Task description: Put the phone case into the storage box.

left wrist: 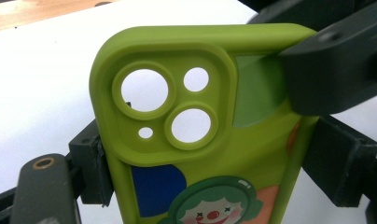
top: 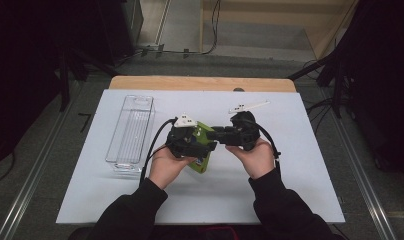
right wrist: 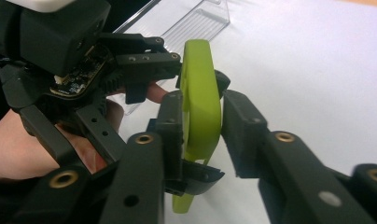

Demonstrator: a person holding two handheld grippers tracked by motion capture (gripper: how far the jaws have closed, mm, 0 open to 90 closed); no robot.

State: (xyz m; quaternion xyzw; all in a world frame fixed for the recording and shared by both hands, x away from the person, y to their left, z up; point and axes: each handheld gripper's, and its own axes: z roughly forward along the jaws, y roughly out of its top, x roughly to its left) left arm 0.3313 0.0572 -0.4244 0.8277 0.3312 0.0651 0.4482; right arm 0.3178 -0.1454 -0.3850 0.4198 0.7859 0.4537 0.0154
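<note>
Sleeves: two black sleeves (top: 127,212) come in at the bottom of the high view, nearest the camera.
Clear bin: a long see-through bin (top: 131,127) lies on the left part of the white table (top: 300,190), well apart from the hands.
Left gripper: the left gripper (top: 202,145) is clamped on the two long edges of the green phone case (left wrist: 200,154); its pads (left wrist: 91,168) press on both sides.
Phone case: it is held up off the table between the two hands, tilted, and has camera holes and a clown picture on it.
Right gripper: the right gripper (right wrist: 203,123) has its jaws around the case's top corner. One pad (right wrist: 175,126) touches the case; the other stands a little apart.
</note>
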